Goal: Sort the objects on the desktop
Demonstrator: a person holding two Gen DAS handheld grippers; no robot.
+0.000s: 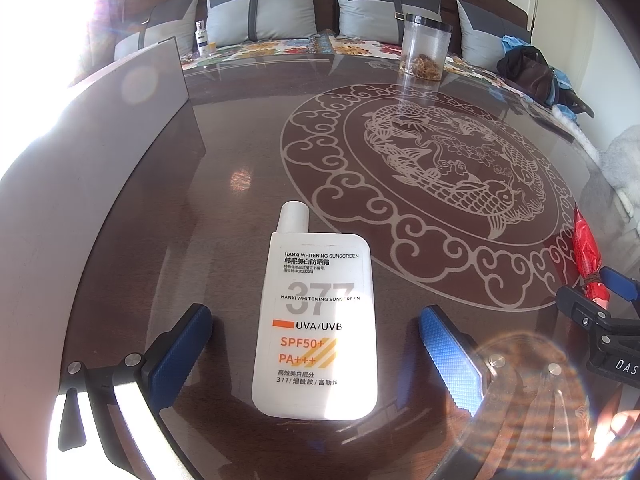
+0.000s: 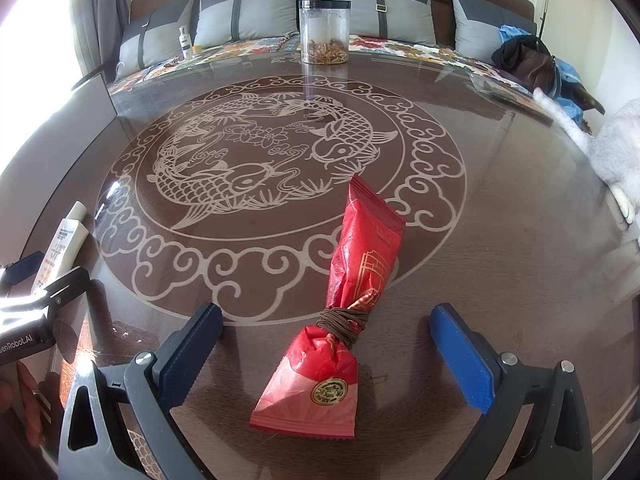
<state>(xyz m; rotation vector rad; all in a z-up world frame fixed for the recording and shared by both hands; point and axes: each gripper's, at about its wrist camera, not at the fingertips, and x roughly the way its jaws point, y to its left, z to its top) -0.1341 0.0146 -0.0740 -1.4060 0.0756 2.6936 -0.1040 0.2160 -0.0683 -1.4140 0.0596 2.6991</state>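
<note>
**Both grippers poised, one item each**

From the left wrist camera, the left gripper (image 1: 316,344) is spread wide, its blue pads either side of a white sunscreen bottle (image 1: 316,320) lying flat, label up, on the glass-topped table (image 1: 224,152), cap pointing away. Neither pad touches it. Off at the right edge sits the other tool beside the red packet (image 1: 586,252). Far across the table stands a clear jar (image 1: 424,48) with something dried in the bottom.

From the right wrist camera, the right gripper (image 2: 326,356) is likewise wide apart, straddling the red packet (image 2: 344,320), which lies slanted and is bound at its waist with brown cord (image 2: 340,322). The sunscreen bottle (image 2: 60,248) shows at the far left.

To my eye, each claw is about to grasp. The bottle is slick and flat, so I'd close squarely on its long sides, low to the glass. The packet is soft; pinching near the cord looks surest.
</note>
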